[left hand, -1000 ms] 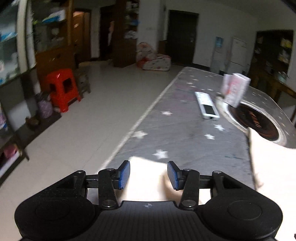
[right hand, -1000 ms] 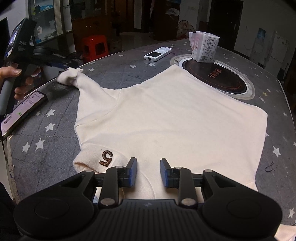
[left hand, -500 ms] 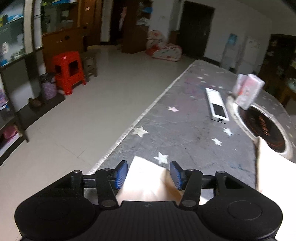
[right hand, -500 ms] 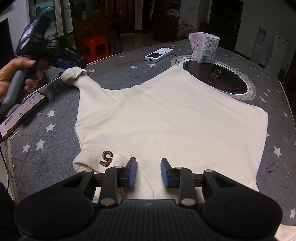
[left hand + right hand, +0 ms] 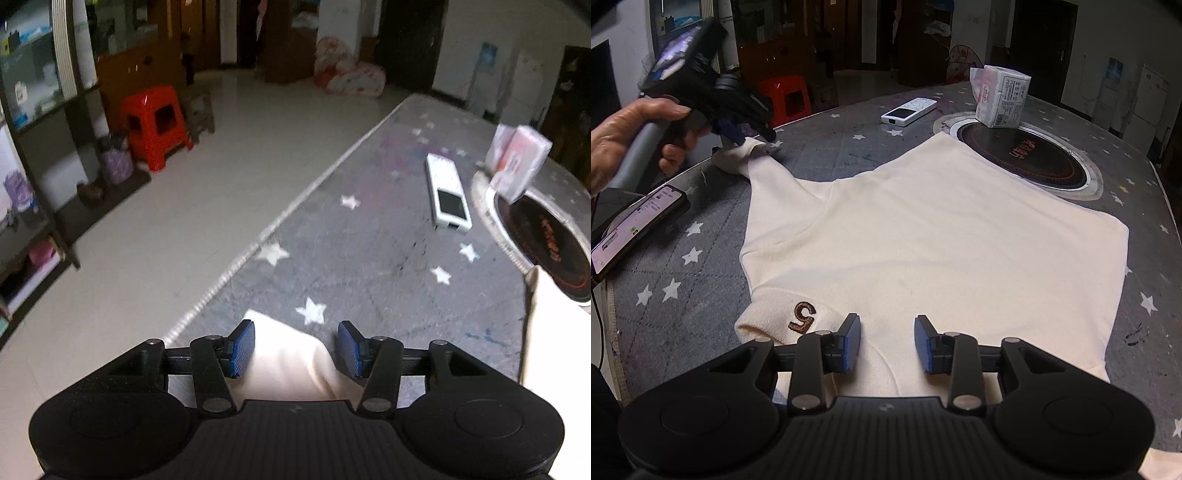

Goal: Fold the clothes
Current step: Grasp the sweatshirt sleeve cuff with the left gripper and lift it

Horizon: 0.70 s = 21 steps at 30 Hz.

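Since a second ago the sleeve cuff (image 5: 738, 158) has lifted slightly, bunched under the left gripper (image 5: 295, 349), whose spread jaws straddle it unclenched, seemingly to fold it inward. Cream sweater (image 5: 923, 236) lies spread flat on the star-patterned table (image 5: 683, 295); the right gripper (image 5: 886, 343) hovers released over the collar. Its near hem is cut off.

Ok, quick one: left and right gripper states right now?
Left gripper: open, jaws straddling the sleeve cuff, not clamped on it.
Right gripper: open, holding nothing, poised over the cream sweater near its collar.
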{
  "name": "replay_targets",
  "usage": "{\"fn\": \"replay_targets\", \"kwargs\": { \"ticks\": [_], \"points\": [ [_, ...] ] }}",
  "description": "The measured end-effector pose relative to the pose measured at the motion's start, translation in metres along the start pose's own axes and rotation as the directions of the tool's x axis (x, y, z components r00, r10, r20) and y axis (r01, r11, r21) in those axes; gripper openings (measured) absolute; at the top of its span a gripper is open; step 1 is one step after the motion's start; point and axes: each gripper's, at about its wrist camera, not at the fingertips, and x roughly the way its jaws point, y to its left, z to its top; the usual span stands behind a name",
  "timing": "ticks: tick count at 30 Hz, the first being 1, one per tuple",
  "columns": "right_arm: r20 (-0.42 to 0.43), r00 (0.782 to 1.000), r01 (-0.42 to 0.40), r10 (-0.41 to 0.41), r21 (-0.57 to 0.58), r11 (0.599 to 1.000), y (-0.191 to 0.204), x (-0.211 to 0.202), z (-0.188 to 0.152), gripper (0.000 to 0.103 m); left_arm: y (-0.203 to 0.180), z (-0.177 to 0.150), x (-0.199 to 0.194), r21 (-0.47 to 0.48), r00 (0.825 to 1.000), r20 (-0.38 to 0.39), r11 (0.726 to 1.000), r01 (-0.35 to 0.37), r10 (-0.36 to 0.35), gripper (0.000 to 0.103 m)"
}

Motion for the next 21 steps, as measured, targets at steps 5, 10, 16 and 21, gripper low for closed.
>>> {"fn": "replay_targets", "kwargs": {
  "ticks": [5, 10, 16, 21],
  "points": [
    [0.004, 1.000, 0.000, 0.000, 0.000, 1.000, 0.000, 0.000, 0.000, 0.032, 0.003, 0.000, 0.002, 0.003, 0.999, 0.030, 1.000, -0.029, 0.029, 0.005],
    [0.007, 1.000, 0.004, -0.004, 0.001, 1.000, 0.001, -0.001, -0.001, 0.032, 0.030, -0.002, -0.034, -0.067, 0.964, 0.199, 0.979, 0.191, -0.175, 0.002],
    [0.001, 1.000, 0.016, -0.016, -0.003, 1.000, 0.003, 0.000, 0.000, 0.033, 0.083, -0.019, -0.073, -0.062, 0.845, 0.368, 0.896, 0.439, -0.388, 0.002],
    [0.003, 1.000, 0.031, -0.031, -0.011, 0.999, 0.007, -0.005, 0.007, 0.033, 0.104, -0.029, -0.056, -0.093, 0.929, 0.262, 0.951, 0.294, -0.262, 0.002]
  ]
}}
